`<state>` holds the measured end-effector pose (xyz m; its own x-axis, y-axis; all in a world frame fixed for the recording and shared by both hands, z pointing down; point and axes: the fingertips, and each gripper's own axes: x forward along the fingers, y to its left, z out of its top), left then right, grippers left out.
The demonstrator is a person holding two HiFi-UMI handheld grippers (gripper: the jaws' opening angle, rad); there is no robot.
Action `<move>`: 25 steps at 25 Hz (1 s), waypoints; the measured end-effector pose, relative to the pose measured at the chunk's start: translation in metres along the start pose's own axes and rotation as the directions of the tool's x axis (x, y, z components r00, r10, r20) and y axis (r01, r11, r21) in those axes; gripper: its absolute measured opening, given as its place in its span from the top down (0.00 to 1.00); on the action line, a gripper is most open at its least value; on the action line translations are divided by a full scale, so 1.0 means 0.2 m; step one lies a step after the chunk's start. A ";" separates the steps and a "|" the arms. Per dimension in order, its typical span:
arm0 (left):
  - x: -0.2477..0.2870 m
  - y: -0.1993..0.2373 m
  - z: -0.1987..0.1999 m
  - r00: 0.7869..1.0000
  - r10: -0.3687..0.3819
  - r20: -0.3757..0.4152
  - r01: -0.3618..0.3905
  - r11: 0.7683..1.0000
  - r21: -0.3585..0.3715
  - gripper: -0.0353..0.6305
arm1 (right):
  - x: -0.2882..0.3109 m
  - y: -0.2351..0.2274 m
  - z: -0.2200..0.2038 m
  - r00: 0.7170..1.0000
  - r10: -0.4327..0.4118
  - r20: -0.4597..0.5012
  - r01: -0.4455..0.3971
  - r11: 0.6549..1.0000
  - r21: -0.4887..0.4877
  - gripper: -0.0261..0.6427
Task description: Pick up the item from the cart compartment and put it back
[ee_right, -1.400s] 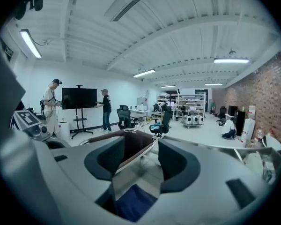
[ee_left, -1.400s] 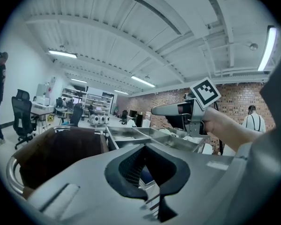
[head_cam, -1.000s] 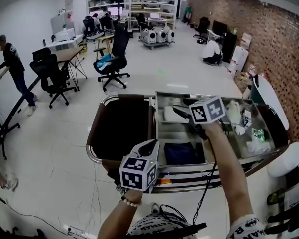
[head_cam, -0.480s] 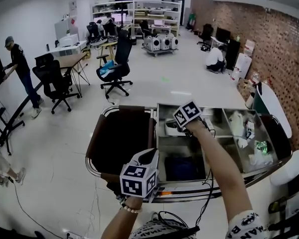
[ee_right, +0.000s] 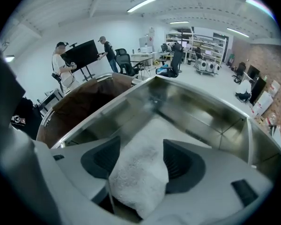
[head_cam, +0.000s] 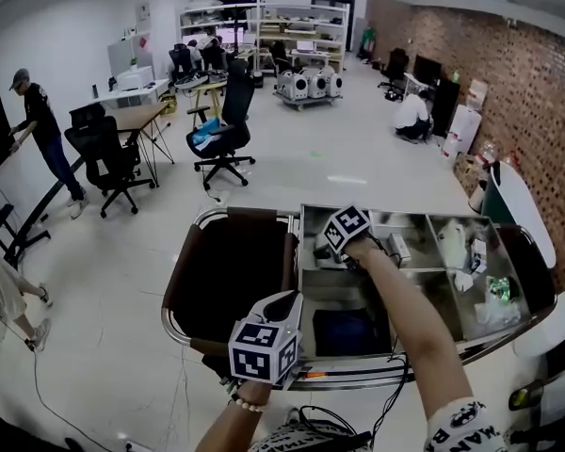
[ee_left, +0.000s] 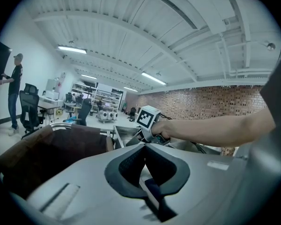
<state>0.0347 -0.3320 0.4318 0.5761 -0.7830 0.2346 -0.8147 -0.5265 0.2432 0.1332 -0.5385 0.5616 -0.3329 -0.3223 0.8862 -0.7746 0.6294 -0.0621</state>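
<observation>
Right gripper [head_cam: 325, 251] has shifted left, jaws apart around, seemingly, a white towel [ee_right: 143, 144].

the white fuzzy cloth [ee_right: 139, 172] is one plain colour all over. the shiny steel cart compartment [ee_right: 201, 111] is silver-grey. the fabric bag [head_cam: 228, 266] is dark brown. the marker cubes [head_cam: 262, 351] carry black squares on white. the brick wall [head_cam: 523, 73] is reddish brown.
</observation>
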 end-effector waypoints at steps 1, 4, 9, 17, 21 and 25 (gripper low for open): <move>0.00 0.00 0.00 1.000 0.000 -0.001 0.000 1.000 -0.001 0.95 | 0.01 -0.01 0.00 1.000 -0.001 -0.014 0.001 1.000 -0.003 0.51; 0.00 0.01 -0.01 1.000 0.001 -0.005 -0.001 1.000 0.001 0.95 | 0.03 -0.03 -0.01 0.998 -0.019 -0.066 0.016 0.999 -0.033 0.51; 0.00 0.01 0.00 1.000 0.000 -0.005 0.000 1.000 0.000 0.95 | 0.07 -0.04 -0.03 0.994 0.008 -0.111 -0.012 1.000 -0.029 0.50; 0.01 0.01 0.00 1.000 -0.004 -0.004 0.004 1.000 -0.005 0.95 | 0.10 -0.04 -0.05 0.983 -0.016 -0.182 0.003 0.997 -0.073 0.55; 0.00 0.01 -0.01 1.000 -0.005 -0.004 0.005 1.000 -0.004 0.95 | 0.09 -0.04 -0.05 0.961 -0.068 -0.267 0.031 0.990 -0.141 0.68; -0.02 0.02 0.00 1.000 0.001 0.002 -0.001 1.000 -0.005 0.95 | 0.09 -0.03 -0.04 0.956 -0.087 -0.281 0.038 0.983 -0.177 0.80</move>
<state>0.0291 -0.3302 0.4325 0.5754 -0.7841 0.2327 -0.8146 -0.5242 0.2482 0.1356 -0.5419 0.5824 -0.0998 -0.1645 0.9813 -0.6790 0.7322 0.0537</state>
